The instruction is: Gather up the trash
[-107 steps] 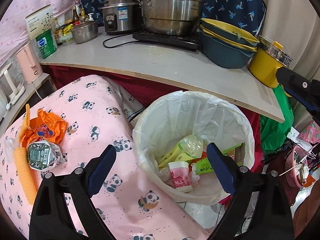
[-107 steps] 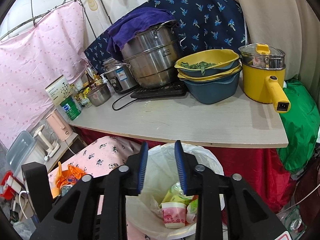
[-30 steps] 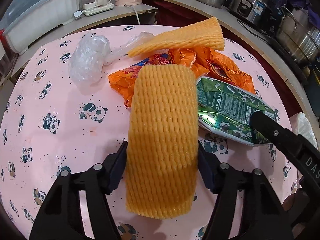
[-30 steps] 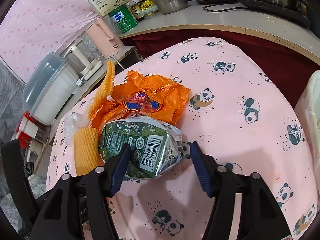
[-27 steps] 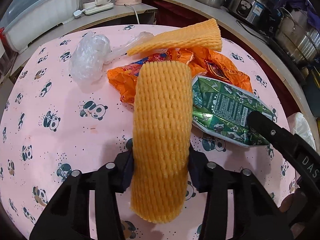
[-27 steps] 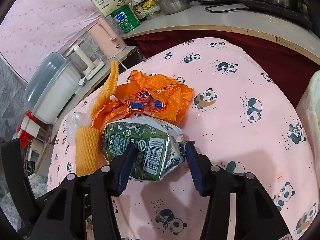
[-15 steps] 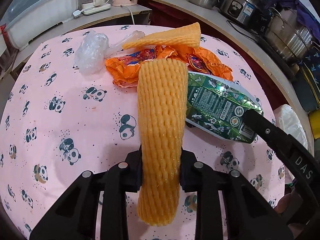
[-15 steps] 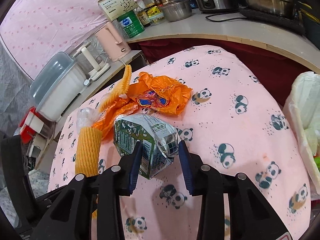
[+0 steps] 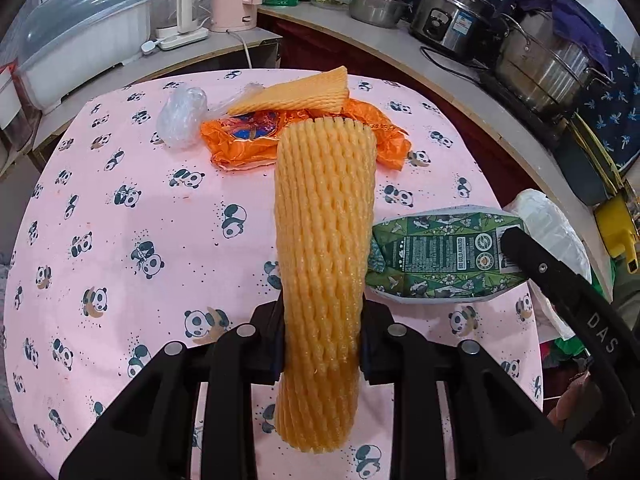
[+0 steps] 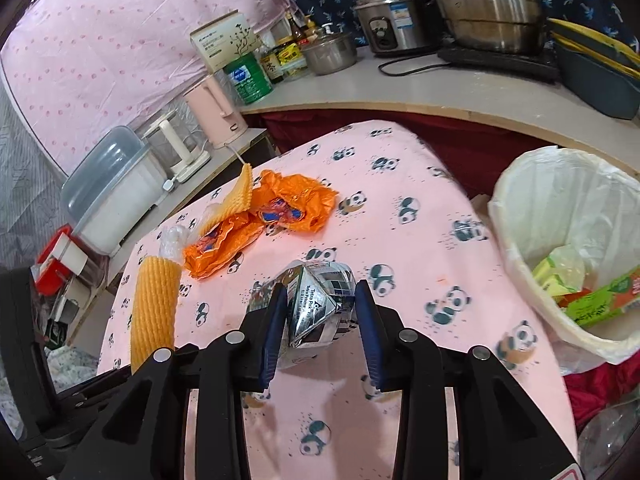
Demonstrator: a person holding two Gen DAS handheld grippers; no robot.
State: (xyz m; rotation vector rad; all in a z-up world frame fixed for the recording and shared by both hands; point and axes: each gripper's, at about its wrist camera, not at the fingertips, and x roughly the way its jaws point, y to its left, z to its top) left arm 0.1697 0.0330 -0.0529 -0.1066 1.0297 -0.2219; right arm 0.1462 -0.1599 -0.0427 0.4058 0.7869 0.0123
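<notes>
My left gripper (image 9: 322, 344) is shut on a yellow foam fruit net (image 9: 324, 248) and holds it above the pink panda tablecloth (image 9: 120, 240). The net also shows in the right wrist view (image 10: 154, 308). My right gripper (image 10: 322, 312) is shut on a crushed green drink carton (image 10: 316, 304), lifted off the cloth; the carton shows in the left wrist view (image 9: 444, 256). An orange plastic bag (image 9: 248, 140), a second foam net (image 9: 296, 94) and a clear plastic wad (image 9: 182, 116) lie on the table. The white-lined trash bin (image 10: 568, 216) stands to the right.
A counter behind holds a rice cooker (image 10: 390, 20), steel pots (image 10: 488, 4), bowls, jars and a pink kettle (image 10: 216, 112). A plastic storage box (image 10: 116, 192) stands on the left. The bin holds several wrappers (image 10: 592, 300).
Both grippers closed on their items and lifted them. The carton has moved right, away from the orange bag and toward the bin. The foam net has risen off the cloth.
</notes>
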